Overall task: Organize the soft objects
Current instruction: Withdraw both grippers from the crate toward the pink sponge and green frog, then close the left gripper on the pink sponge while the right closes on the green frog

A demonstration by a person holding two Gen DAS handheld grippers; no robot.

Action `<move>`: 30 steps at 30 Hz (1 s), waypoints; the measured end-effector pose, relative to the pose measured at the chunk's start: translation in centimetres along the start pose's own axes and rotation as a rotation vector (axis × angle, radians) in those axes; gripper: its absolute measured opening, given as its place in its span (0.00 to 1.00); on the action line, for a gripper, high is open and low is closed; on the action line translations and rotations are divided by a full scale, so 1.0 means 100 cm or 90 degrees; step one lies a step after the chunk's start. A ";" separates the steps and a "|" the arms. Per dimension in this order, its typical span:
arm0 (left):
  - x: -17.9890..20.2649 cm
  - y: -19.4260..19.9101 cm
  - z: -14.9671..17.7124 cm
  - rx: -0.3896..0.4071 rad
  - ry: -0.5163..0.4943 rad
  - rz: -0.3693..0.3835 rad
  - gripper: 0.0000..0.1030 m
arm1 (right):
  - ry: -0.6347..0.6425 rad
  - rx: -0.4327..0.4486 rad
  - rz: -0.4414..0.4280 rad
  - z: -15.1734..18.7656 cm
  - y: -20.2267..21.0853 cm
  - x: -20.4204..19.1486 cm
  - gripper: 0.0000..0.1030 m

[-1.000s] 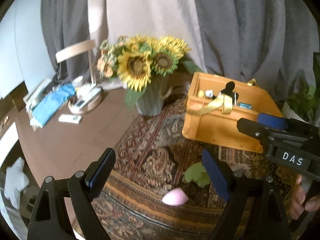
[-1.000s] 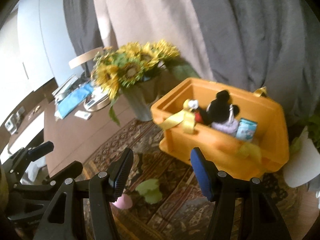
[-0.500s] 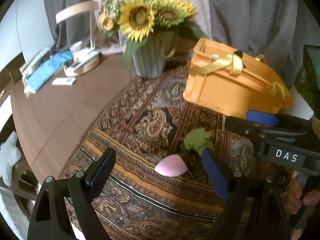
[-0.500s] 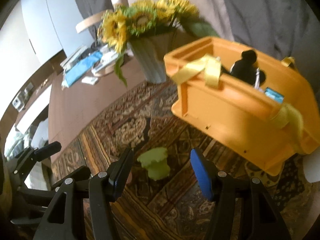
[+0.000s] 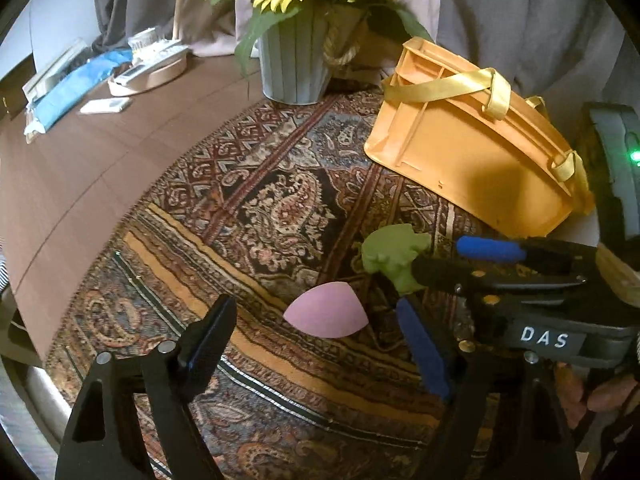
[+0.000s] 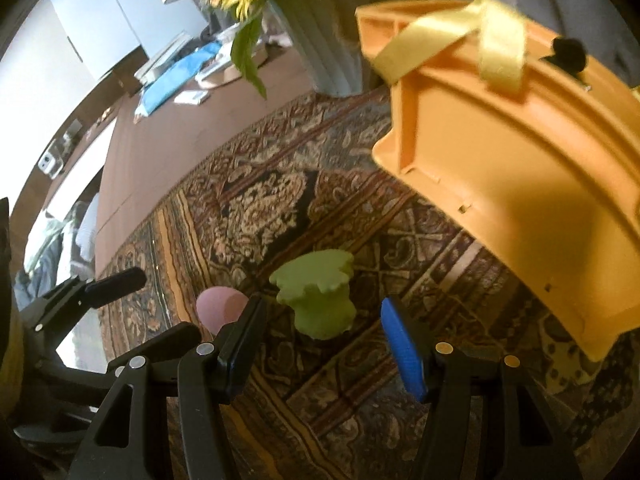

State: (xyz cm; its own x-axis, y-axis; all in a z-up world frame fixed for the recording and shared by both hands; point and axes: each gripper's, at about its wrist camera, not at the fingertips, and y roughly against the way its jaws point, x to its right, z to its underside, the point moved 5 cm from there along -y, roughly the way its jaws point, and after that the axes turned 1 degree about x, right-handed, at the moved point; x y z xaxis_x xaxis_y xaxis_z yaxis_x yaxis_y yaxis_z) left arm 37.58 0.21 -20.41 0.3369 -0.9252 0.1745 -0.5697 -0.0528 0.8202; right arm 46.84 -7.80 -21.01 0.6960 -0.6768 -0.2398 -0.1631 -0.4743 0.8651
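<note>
- I have brought both tools down and in over the last second: the orange bin, which showed its inside a moment ago, now shows me mostly its outer wall, and the two soft pieces have grown large in front of the fingers. I judge this as the end of the approach, with the pick-ups about to start and nothing sorted from the rug yet.
- Left of the orange bin [image 5: 472,152], and nearer to me, the left hand-held gripper [image 5: 316,340] hangs wide open, holding nothing; the pink teardrop sponge [image 5: 326,311] lies on the patterned rug [image 5: 256,200] between its fingers, not yet touched.
- Just in front of the bin, the green soft toy [image 6: 316,294] stands on the rug between the spread fingers of the right hand-held gripper [image 6: 324,344], which is also wide and empty; pink and green sit close together, apart from the bin.
- Count, from the bin leftward: one pink sponge, one green toy, one vase of sunflowers [image 5: 292,60] behind the bin's left corner, one rug on one table [image 5: 80,168].
- In the bin I can see only one dark plush top [image 6: 568,52] over the rim; the rest of its contents are hidden.
- One yellow strap [image 5: 448,86] loops over the bin's near edge, and I reckon it could snag a drop.
</note>
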 end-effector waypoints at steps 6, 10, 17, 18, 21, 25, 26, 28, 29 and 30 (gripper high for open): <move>-0.001 -0.014 -0.002 -0.012 0.004 -0.004 0.75 | 0.019 -0.024 -0.003 0.001 -0.016 0.003 0.59; -0.003 -0.024 -0.002 -0.032 0.015 0.003 0.70 | 0.015 -0.042 -0.021 0.000 -0.029 0.006 0.59; -0.004 -0.038 -0.001 -0.056 0.040 0.025 0.61 | 0.012 -0.044 -0.032 -0.002 -0.041 0.009 0.59; -0.003 -0.039 -0.001 -0.061 0.042 0.028 0.58 | 0.009 -0.045 -0.034 -0.002 -0.042 0.009 0.57; -0.003 -0.046 0.001 -0.075 0.047 0.032 0.51 | 0.003 -0.039 -0.036 -0.001 -0.044 0.010 0.54; -0.002 -0.046 0.003 -0.077 0.049 0.040 0.48 | 0.001 -0.031 -0.049 0.001 -0.043 0.005 0.42; -0.002 -0.046 0.003 -0.076 0.048 0.040 0.48 | 0.003 -0.028 -0.044 0.002 -0.043 0.004 0.42; -0.004 -0.044 0.004 -0.076 0.051 0.042 0.46 | 0.003 -0.018 -0.036 0.003 -0.041 0.002 0.41; -0.004 -0.044 0.004 -0.076 0.050 0.042 0.46 | 0.001 -0.015 -0.036 0.004 -0.040 0.001 0.41; -0.005 -0.042 0.004 -0.074 0.048 0.040 0.46 | 0.000 -0.012 -0.036 0.004 -0.039 0.000 0.41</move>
State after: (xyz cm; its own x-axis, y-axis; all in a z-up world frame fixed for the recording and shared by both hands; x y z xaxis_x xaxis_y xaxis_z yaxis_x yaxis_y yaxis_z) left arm 39.51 0.71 -24.15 0.3611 -0.8945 0.2637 -0.5024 0.0517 0.8631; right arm 47.18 -6.21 -24.57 0.7033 -0.6495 -0.2890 -0.1107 -0.5017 0.8580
